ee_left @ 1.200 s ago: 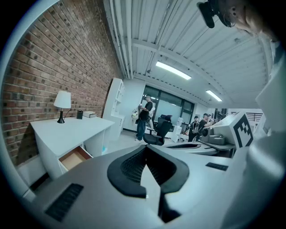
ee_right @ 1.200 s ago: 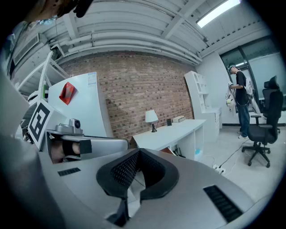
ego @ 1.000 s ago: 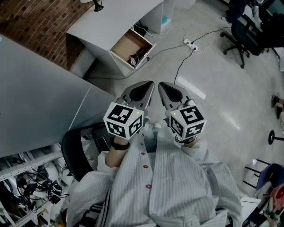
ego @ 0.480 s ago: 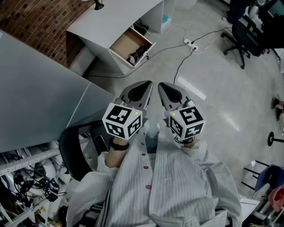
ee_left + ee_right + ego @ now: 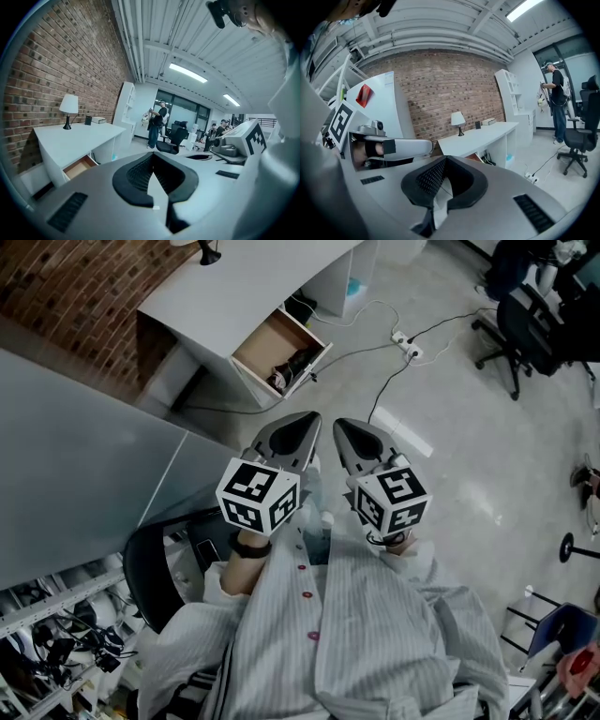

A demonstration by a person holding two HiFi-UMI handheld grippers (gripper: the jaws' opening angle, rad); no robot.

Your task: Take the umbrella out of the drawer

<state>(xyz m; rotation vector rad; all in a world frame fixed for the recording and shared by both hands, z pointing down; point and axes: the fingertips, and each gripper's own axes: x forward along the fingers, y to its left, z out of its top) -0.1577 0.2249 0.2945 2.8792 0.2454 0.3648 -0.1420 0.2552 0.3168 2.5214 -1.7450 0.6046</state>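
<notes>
left gripper [image 5: 302, 425] and right gripper [image 5: 347, 429] pressed together, only head view shows dark item [image 5: 292, 363] inside drawer [image 5: 262, 339]

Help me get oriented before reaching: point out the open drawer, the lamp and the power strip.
open drawer [image 5: 265, 338], head view, bare wooden bottom.
lamp [image 5: 69, 103], left gripper view, white shade.
power strip [image 5: 409, 345], head view, white body.

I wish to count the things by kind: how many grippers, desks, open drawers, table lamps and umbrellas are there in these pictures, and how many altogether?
Grippers: 2 (left gripper, right gripper)
White desk: 1
Open drawer: 1
Table lamp: 1
Dark umbrella, lying in the drawer: 1
Total: 6
</notes>
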